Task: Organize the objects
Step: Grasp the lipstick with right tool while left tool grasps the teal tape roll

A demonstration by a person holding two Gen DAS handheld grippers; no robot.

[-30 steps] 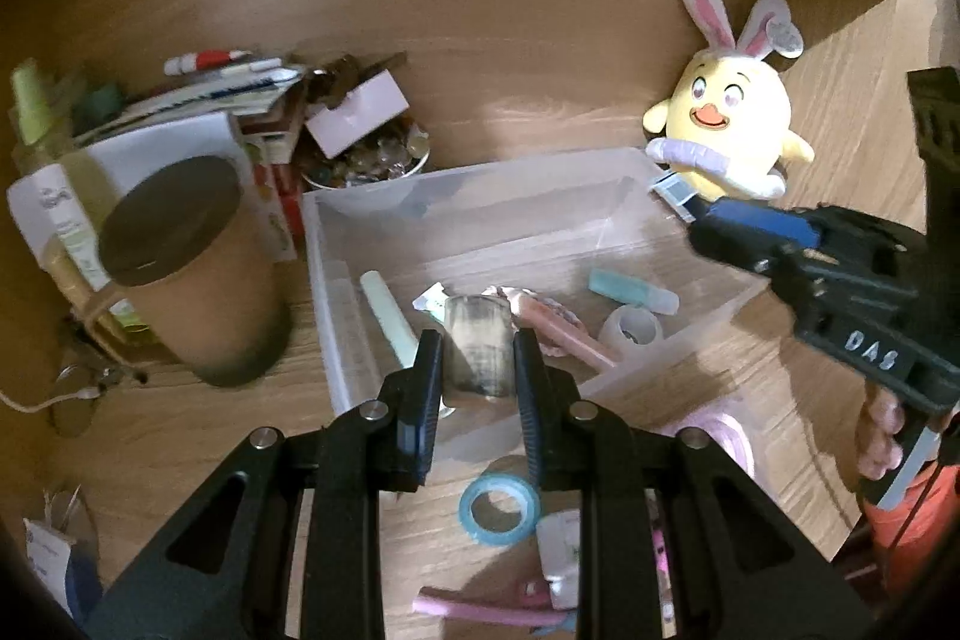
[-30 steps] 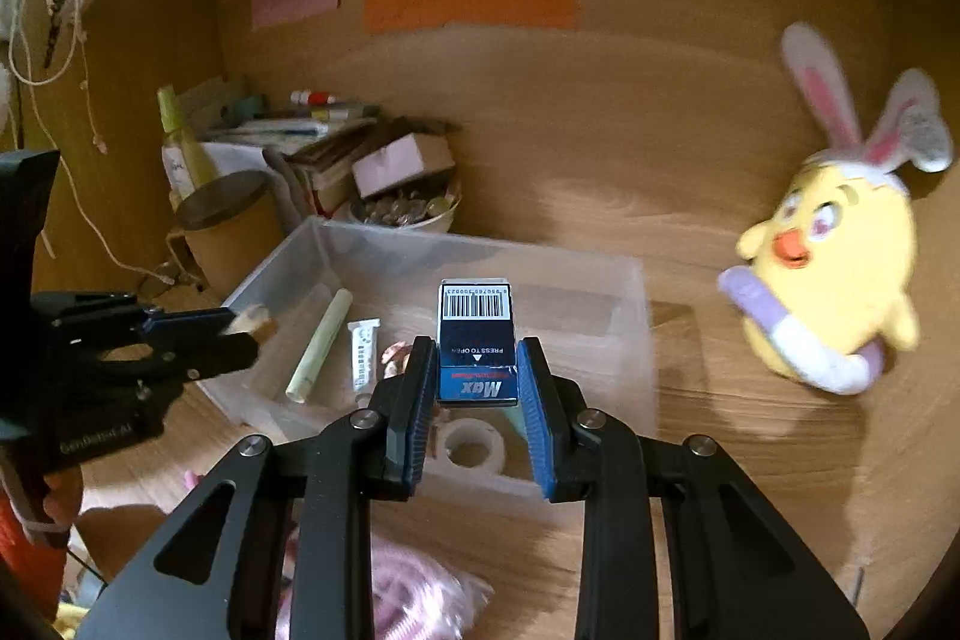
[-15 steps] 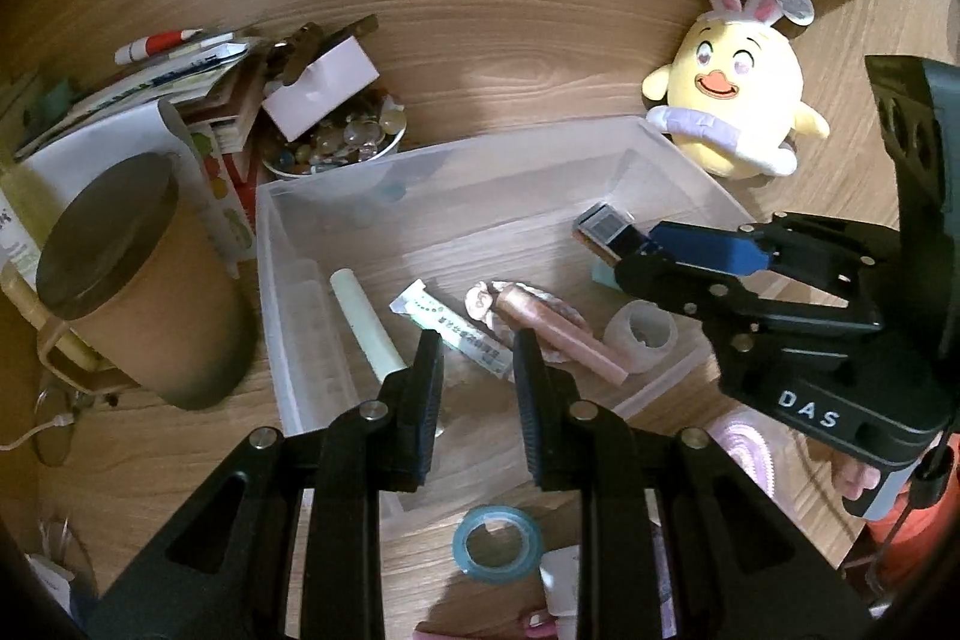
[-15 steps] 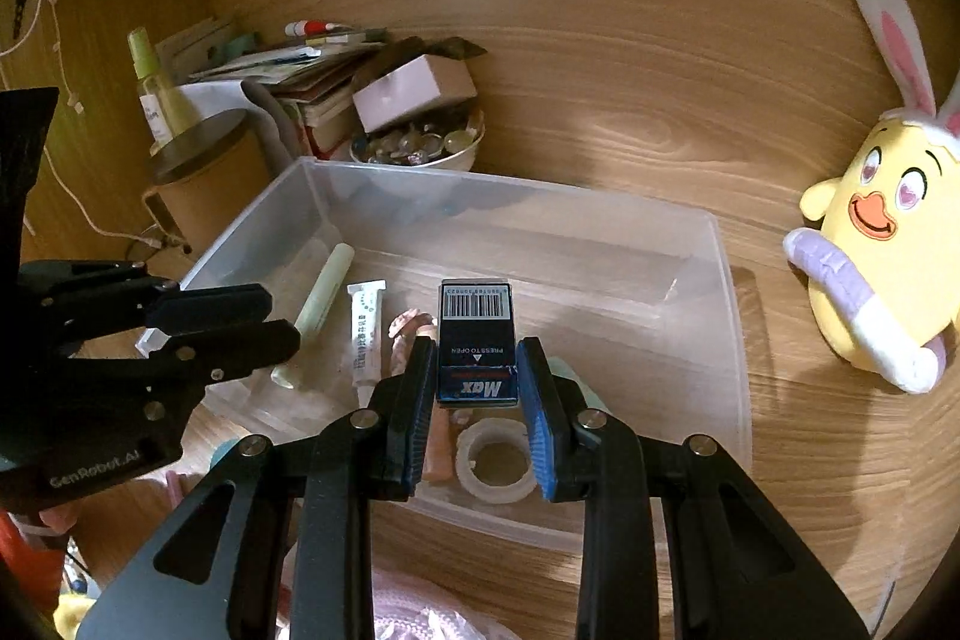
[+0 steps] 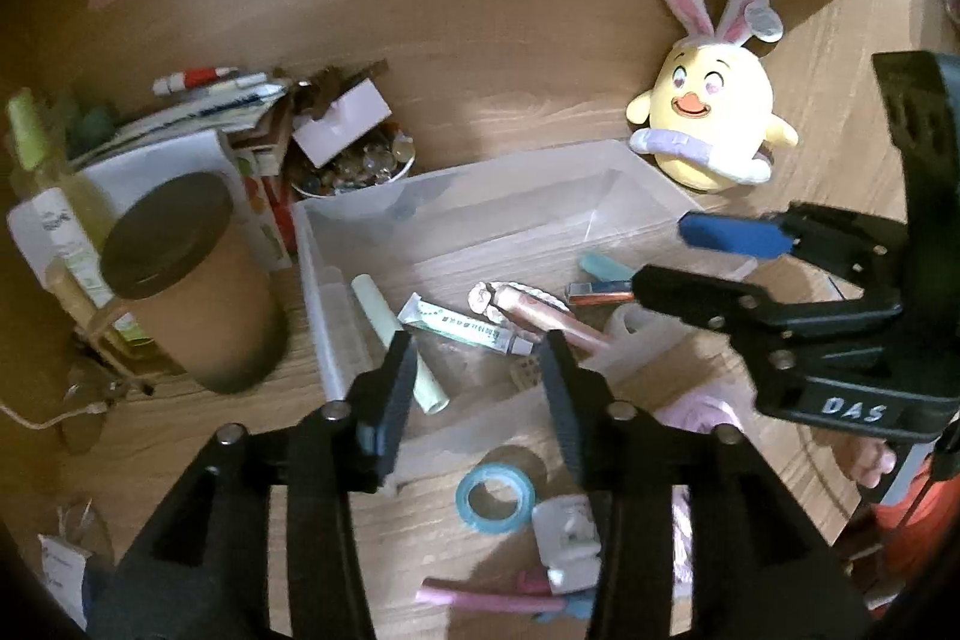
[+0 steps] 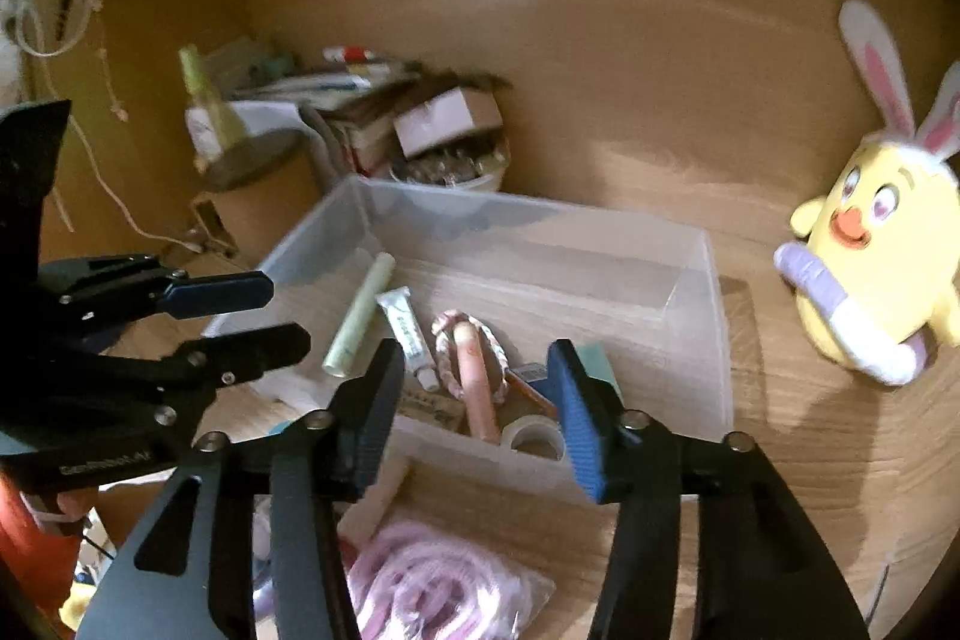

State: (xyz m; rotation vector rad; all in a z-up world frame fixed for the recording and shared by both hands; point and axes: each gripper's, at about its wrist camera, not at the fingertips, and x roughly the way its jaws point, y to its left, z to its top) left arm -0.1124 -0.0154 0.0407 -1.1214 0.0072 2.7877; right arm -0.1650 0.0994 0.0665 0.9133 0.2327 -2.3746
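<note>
While both tools hung over the counter, the clear bin sat dead ahead of them, already holding a pale green stick, a white tube and a pink tube. What was left to tidy lay on the near side of that bin, on bare wood. Nearest the left tool was the blue tape ring, flat on the counter, just below and a touch right of its fingers, with a small white item and a pink stick closer in; the stick's long axis ran side to side. The pink coil in its bag lay right under the right tool, so that arm looked the closer one for it. Both tools were spread wide, gripping nothing, touching nothing. My read: next pick comes from this near pile, a drop down and back, not forward.
</note>
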